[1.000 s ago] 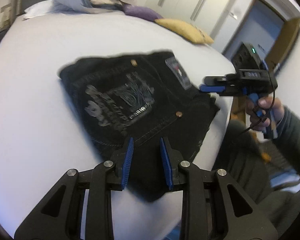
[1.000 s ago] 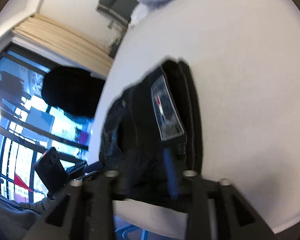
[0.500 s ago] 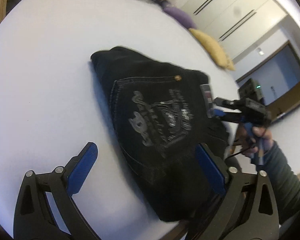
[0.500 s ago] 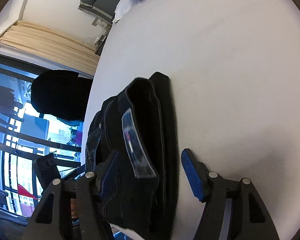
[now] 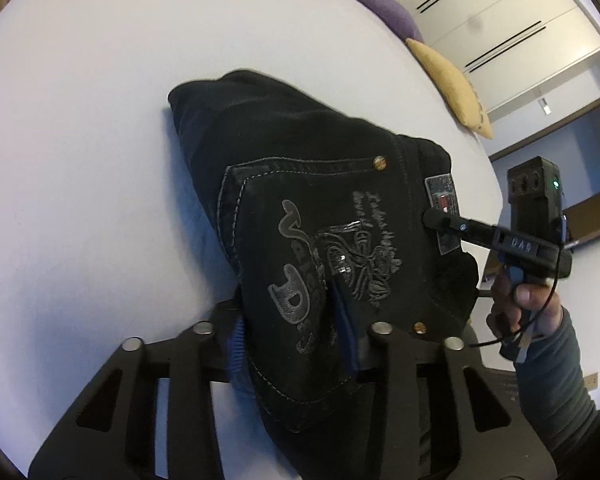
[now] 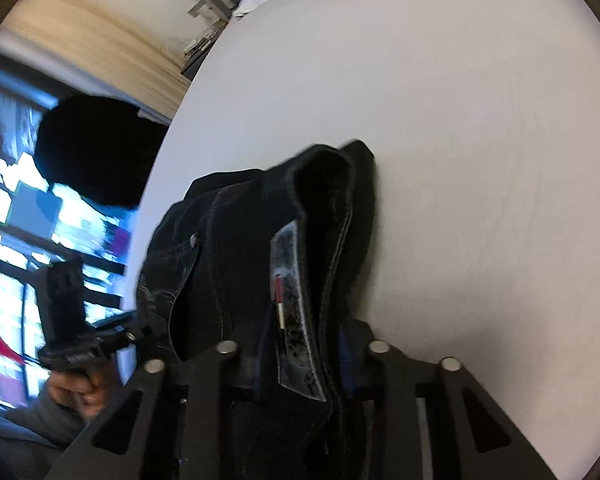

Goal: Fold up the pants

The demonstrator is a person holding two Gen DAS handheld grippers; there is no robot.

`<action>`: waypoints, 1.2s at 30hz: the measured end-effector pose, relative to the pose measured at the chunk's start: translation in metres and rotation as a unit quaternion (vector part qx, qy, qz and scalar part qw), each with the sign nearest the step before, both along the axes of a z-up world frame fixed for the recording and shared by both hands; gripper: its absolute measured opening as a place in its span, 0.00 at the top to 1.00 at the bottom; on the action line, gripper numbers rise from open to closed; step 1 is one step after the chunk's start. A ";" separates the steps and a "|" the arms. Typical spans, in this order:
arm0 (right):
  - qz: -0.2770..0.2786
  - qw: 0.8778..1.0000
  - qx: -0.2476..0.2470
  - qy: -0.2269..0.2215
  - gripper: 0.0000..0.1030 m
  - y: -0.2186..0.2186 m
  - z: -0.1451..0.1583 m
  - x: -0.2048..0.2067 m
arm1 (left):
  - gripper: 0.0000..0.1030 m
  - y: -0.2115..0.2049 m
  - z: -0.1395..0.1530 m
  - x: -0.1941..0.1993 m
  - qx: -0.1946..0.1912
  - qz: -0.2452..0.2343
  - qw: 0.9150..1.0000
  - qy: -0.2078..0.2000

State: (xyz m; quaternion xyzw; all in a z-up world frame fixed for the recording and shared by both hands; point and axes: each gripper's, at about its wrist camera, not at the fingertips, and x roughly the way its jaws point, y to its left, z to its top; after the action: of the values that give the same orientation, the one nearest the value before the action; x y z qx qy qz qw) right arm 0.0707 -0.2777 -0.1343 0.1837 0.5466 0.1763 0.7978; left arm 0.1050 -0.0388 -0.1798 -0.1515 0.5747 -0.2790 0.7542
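Black folded pants [image 5: 300, 152] with a silver-printed back pocket lie on the round white table [image 5: 80, 120], near its edge. My left gripper [image 5: 292, 332] has the pocket end of the bundle between its blue pads; its jaws are closing and the pads press the cloth. In the right wrist view, the right gripper [image 6: 304, 352] is closing on the pants [image 6: 228, 248] at the waistband with the label patch, fabric pinched between its pads. From the left wrist view the right gripper [image 5: 436, 218] shows at the label, held by a hand [image 5: 528, 300].
A yellow cushion [image 5: 456, 88] and a purple cushion [image 5: 384, 8] lie beyond the table's far side. A black chair back [image 6: 88, 148] stands by the window off the table's edge. White tabletop [image 6: 480, 160] spreads beyond the pants.
Half a second ago both grippers stood wide open around the bundle's edges. Both have moved in and closed on the cloth, the left at the pocket end, the right at the waistband.
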 end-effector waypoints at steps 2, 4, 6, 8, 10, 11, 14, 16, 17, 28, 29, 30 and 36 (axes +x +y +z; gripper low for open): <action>0.004 1.000 -0.025 -0.017 0.79 0.008 0.015 -0.001 | 0.77 0.001 0.007 0.000 -0.003 0.003 1.000 -0.008; 0.009 0.999 -0.037 -0.031 0.81 0.013 0.029 -0.001 | 0.79 0.004 0.017 0.000 -0.005 0.004 1.000 -0.017; 0.016 0.998 -0.041 -0.052 0.81 0.022 0.048 0.002 | 0.79 0.007 0.031 0.001 -0.004 0.004 0.999 -0.035; 0.027 0.996 -0.042 -0.073 0.82 0.032 0.067 0.011 | 0.79 0.015 0.047 0.003 0.001 0.008 0.998 -0.055; 0.033 0.995 -0.040 -0.086 0.82 0.038 0.080 0.022 | 0.79 0.028 0.065 0.013 0.003 0.018 0.997 -0.079; 0.036 0.994 -0.037 -0.092 0.82 0.043 0.087 0.034 | 0.79 0.036 0.072 0.019 0.004 0.024 0.996 -0.089; 0.046 0.993 -0.031 -0.105 0.82 0.058 0.098 0.069 | 0.79 0.057 0.092 0.044 0.020 0.039 0.992 -0.117; 0.052 0.992 -0.027 -0.110 0.82 0.072 0.099 0.097 | 0.79 0.068 0.102 0.063 0.039 0.046 0.989 -0.137; 0.054 0.992 -0.025 -0.109 0.82 0.079 0.097 0.110 | 0.79 0.071 0.104 0.072 0.047 0.048 0.988 -0.141; 0.036 0.997 -0.008 -0.066 0.82 0.106 0.042 0.221 | 0.79 0.109 0.054 0.180 0.078 0.065 0.988 -0.114; 0.035 0.998 -0.010 -0.060 0.82 0.107 0.034 0.225 | 0.79 0.111 0.046 0.183 0.079 0.065 0.989 -0.111; 0.034 0.998 -0.012 -0.053 0.82 0.107 0.026 0.229 | 0.79 0.111 0.035 0.187 0.081 0.065 0.989 -0.104; -0.004 0.999 0.041 -0.016 0.61 0.079 -0.022 0.234 | 0.63 0.122 -0.012 0.202 0.066 0.079 0.991 -0.083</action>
State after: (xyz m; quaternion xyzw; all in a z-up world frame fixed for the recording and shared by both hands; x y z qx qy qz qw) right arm 0.3048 -0.1983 -0.1561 0.2150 0.5251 0.1986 0.7991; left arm 0.3071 0.0831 -0.1923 -0.1226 0.5135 -0.1921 0.8273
